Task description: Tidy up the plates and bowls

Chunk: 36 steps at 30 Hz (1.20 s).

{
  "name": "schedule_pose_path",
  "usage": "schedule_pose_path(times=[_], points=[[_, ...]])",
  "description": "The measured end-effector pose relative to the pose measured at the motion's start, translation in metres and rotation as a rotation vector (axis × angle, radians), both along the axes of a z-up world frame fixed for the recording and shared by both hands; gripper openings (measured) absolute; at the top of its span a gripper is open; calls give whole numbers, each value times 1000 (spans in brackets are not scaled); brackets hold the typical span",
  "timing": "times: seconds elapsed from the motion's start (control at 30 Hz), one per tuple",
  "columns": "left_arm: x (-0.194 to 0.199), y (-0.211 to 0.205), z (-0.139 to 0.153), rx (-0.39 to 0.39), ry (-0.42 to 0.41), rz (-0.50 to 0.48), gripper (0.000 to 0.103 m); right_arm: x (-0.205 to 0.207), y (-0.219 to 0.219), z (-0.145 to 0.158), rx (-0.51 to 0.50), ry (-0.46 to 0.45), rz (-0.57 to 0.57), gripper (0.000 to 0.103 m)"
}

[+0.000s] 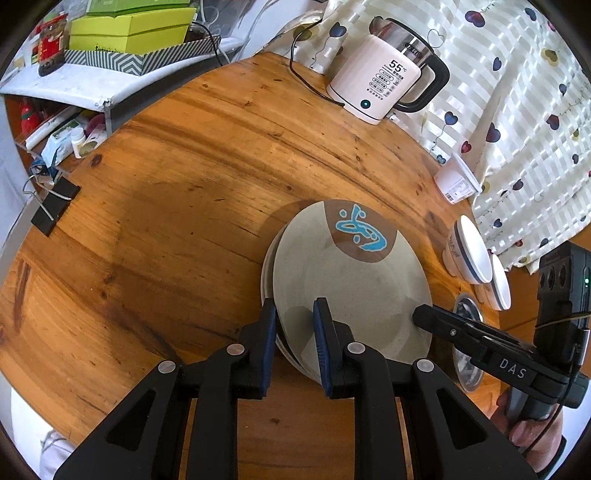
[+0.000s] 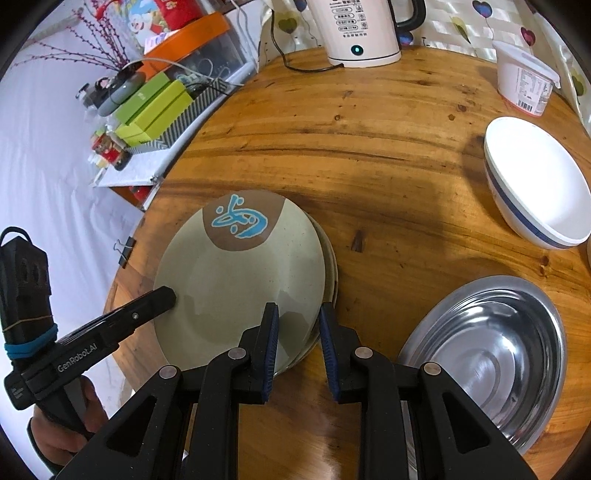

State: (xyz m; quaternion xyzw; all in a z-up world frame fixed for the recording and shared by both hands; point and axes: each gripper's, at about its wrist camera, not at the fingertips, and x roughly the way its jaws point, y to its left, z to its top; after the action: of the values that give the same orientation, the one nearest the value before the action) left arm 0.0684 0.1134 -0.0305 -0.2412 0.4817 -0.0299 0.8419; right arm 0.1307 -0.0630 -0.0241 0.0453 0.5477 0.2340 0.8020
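A beige plate with a brown patch and blue fish drawing (image 1: 351,280) tops a small stack of plates on the round wooden table (image 1: 166,221). My left gripper (image 1: 294,314) is open, its fingers straddling the stack's left rim. In the right wrist view my right gripper (image 2: 298,317) is open, straddling the right rim of the same plate (image 2: 236,280). A steel bowl (image 2: 491,354) sits to the right. A white bowl with a blue stripe (image 2: 535,184) stands behind it; two such bowls (image 1: 469,251) show in the left wrist view.
An electric kettle (image 1: 384,74) with its cord stands at the table's back. A white lidded tub (image 2: 524,79) sits at the back right. A shelf with green boxes (image 1: 129,33) is at the left, a binder clip (image 1: 51,206) on the table's edge.
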Motion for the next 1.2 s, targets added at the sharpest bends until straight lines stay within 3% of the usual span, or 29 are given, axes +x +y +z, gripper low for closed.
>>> schedule_pose_path(times=[0.53,0.77,1.07,1.2], points=[[2,-9,1,104,-24,-25,24,-1,2,-2,-19,-15,3,24],[3,-14,-2,149,-28,-44,37,-2,2,0,-15,-28,7,24],[-1,-3,6,142,-89,6,42,2,-9,3,11,-37,-23,24],[2,-11,6,133,-96,-24,42,3,-10,1,16,-32,-20,24]])
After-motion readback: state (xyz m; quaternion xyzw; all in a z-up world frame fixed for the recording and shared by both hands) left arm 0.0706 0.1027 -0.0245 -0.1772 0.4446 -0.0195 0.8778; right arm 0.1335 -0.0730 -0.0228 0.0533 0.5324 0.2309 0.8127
